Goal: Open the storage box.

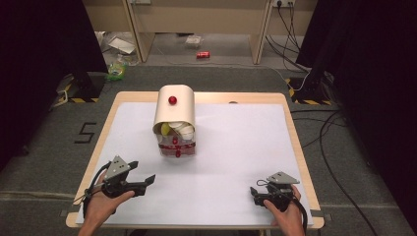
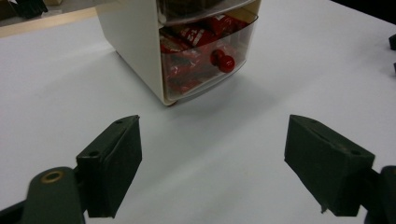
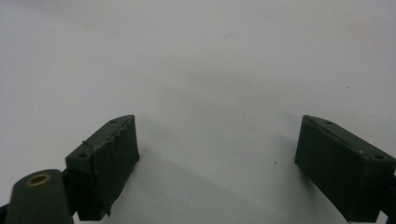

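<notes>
Upright — drawer cabinet (image 1: 175,122), front nearward

A small drawer cabinet (image 1: 174,120) stands at the table's (image 1: 246,98) far middle; left gripper (image 1: 147,182) near left, right gripper (image 1: 253,192) near right, both well apart from it.

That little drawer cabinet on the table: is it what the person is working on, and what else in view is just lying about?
Part of the job:
- drawer cabinet, cream, red knobs
- its clear bottom drawer, holding red packets
- left gripper, jaws open, pointing at it
- right gripper, jaws open

Just lying about:
- red can on the floor
- litter at the far left
- cables
</notes>
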